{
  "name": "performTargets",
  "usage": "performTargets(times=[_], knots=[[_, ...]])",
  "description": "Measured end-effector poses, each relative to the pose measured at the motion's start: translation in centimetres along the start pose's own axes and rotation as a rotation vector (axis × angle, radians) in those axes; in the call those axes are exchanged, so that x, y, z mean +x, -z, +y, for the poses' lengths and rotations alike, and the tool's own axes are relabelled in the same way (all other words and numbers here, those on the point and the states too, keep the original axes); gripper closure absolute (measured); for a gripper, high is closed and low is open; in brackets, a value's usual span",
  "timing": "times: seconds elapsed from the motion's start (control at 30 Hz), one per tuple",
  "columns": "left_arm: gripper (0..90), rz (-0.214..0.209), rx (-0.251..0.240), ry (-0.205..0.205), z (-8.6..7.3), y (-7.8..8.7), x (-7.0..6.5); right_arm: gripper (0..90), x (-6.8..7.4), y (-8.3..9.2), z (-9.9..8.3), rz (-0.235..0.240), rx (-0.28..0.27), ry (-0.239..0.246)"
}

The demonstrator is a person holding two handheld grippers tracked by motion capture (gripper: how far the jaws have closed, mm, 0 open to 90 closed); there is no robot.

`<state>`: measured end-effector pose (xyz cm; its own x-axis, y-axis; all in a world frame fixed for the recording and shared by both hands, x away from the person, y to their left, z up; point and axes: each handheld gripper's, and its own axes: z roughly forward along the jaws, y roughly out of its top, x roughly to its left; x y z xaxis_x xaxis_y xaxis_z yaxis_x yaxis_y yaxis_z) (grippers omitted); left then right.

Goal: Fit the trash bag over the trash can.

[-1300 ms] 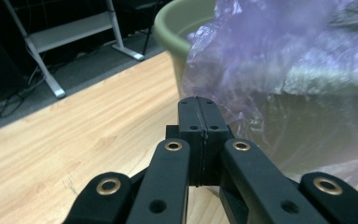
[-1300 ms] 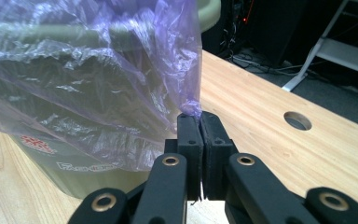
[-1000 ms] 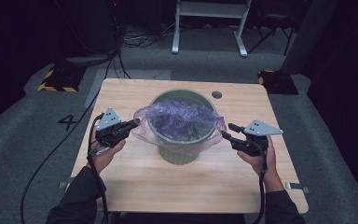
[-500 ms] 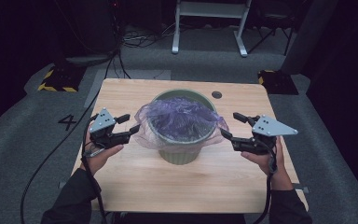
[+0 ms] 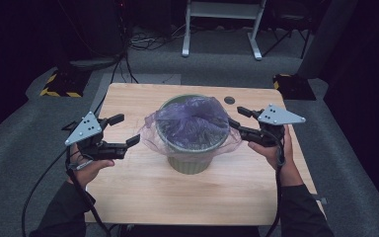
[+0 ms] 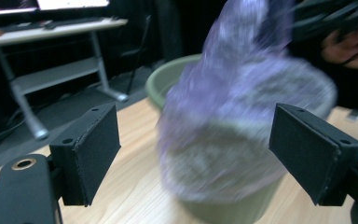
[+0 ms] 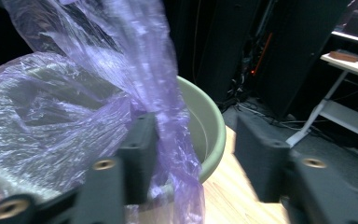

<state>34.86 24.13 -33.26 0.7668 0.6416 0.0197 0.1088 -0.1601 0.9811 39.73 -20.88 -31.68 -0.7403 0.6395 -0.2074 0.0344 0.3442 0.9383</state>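
Hand-held gripper, left (image 5: 127, 131): jaws have just been opening and stand apart, nothing between them. Hand-held gripper, right (image 5: 237, 118): jaws have just been closing; the purple bag (image 5: 192, 121) film lies between them against one pad, not clamped. The bag lines the green bin (image 5: 191, 160) at the centre of the surface (image 5: 143, 197). Risk: a one-sided pull may lift the film off the rim or tip the bin. Both hands are raised, level, pointing inward at the rim

Black tools (image 5: 123, 133), grey plates, dark sleeves
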Motion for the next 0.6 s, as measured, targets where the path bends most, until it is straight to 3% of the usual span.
performTargets(times=[0.13, 0.27, 0.33, 0.4, 0.6], knots=[[15.6, -0.028, 0.006, -0.002, 1.3, -1.9, -0.4, 68.8, -0.6, -0.6, -0.1, 0.011, -0.003, 0.005], [15.6, -0.067, 0.05, -0.041, 2.4, -4.0, -1.1, 77.6, -0.9, -1.2, -0.2, 0.013, -0.008, 0.009], [16.1, -0.035, 0.082, -0.08, 2.8, -5.2, -1.5, 80.2, -1.1, -1.5, -0.1, 0.011, -0.003, 0.008], [16.4, -0.004, 0.11, -0.086, 3.0, -6.2, -1.4, 79.5, -1.2, -1.8, 0.1, 0.014, -0.001, 0.012], [49.9, 0.077, 0.189, -0.083, 2.9, -8.0, 0.3, 77.9, -1.8, -2.9, 0.5, -0.018, 0.028, 0.03]])
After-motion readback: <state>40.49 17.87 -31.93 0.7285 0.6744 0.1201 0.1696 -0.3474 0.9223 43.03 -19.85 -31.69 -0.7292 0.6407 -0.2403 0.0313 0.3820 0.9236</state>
